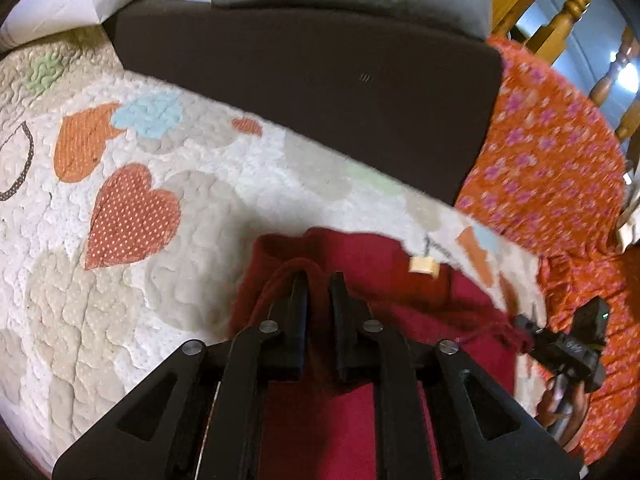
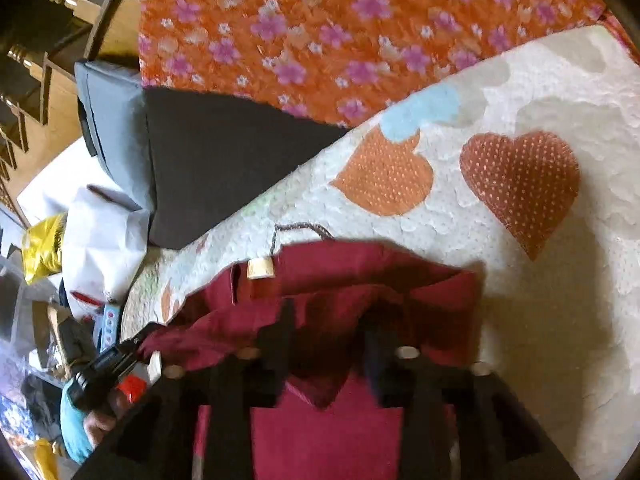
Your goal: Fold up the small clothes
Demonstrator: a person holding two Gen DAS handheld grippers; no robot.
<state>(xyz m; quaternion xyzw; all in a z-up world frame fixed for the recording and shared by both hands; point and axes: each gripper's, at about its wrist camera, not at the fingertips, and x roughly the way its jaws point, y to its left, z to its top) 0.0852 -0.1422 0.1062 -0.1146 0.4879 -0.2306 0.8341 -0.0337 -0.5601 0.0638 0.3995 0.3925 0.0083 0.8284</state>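
A small dark red garment lies on a white quilt with heart patches. A cream toggle on a grey cord sits at its far edge. My left gripper pinches a fold of the red cloth between nearly closed fingers. In the right wrist view the same red garment is lifted, and my right gripper holds its edge between its fingers. The toggle shows there too. The other gripper appears in each view, clamped on a corner of the red cloth.
A dark brown cushion lies beyond the quilt. An orange flowered cloth covers the right side. A wooden railing stands behind. White paper and a yellow bag lie at the left in the right wrist view.
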